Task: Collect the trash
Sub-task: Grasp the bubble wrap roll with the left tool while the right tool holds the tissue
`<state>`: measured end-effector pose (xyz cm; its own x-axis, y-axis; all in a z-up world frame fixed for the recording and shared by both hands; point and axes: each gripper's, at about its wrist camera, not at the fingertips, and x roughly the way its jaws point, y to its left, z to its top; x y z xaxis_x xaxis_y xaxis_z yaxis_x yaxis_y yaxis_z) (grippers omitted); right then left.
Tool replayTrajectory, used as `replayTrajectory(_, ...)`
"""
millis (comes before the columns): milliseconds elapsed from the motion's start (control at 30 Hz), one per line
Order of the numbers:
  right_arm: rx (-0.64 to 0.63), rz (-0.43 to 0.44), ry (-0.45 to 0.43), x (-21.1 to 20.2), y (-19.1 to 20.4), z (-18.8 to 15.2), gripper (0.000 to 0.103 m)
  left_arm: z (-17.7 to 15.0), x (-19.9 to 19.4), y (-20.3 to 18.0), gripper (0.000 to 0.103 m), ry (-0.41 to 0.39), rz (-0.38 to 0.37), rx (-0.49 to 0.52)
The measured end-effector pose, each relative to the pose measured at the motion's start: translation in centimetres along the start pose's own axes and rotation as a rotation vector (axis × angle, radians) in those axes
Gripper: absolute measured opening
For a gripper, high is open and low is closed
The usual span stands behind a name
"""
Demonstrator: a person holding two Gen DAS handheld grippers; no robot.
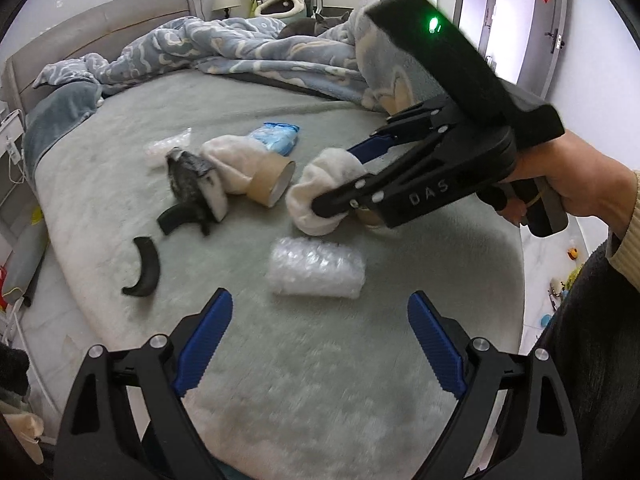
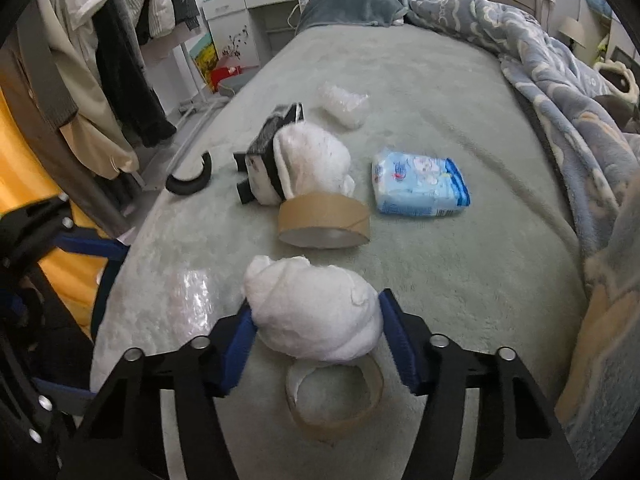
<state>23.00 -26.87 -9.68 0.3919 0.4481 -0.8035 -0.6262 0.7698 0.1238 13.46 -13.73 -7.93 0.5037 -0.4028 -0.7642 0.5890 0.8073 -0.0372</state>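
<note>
Bed surface point(image 1: 120, 184): pale green plush cover, trash scattered over the middle.
Curved black pieces point(image 1: 142, 268): 2 on the left in the left wrist view, the nearer one lying alone, the other just beside a black-and-white box.
Black-and-white box point(image 2: 264, 148): tilted, pressed against a fluffy white wad.
Clear plastic wrap point(image 2: 344, 106): crumpled, lying beyond the box, apart from it.
Far white wad point(image 2: 312, 160): leaning on a brown tape roll.
Brown tape roll point(image 2: 324, 220): on its side, touching that wad.
Blue tissue pack point(image 2: 420, 186): flat on the cover, just beside the tape roll on its right.
Bubble wrap bundle point(image 1: 318, 270): near the left tool, ahead of its tips, not touched.
Left gripper point(image 1: 320, 312): jaws spread wide, nothing between them, hovering over bare cover.
Near white wad point(image 2: 316, 316): fluffy, sitting between the right tool's blue pads.
Right gripper point(image 2: 316, 320): partly closed, both pads pressing the sides of the near white wad.
Thin tape ring point(image 2: 336, 396): flat on the cover directly under that wad.
Hand point(image 1: 576, 184): wrapped round the right tool's handle.
Blue patterned blanket point(image 2: 560, 68): bunched along the right edge of the bed.
</note>
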Motion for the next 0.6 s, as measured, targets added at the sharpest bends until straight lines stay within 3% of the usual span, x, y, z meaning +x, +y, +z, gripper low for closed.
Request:
replayTrajectory(133, 0.028, 0.029, -0.031, -0.8, -0.8, 0.1, 0.050, 0.5, 1.4, -0.2, 0.092, 0.018, -0.002, 0.004)
replayTrajectory(367, 0.078, 0.086, -0.102, -2.7, -2.0, 0.2, 0.050, 1.6, 2.6, 0.0, 0.091, 0.016, 0.004, -0.034)
replayTrajectory(600, 0.144, 0.161, -0.191, -4.5, -3.0, 0.5, 0.050, 2.0, 3.8, -0.3, 0.081, 0.039, 0.034, -0.032)
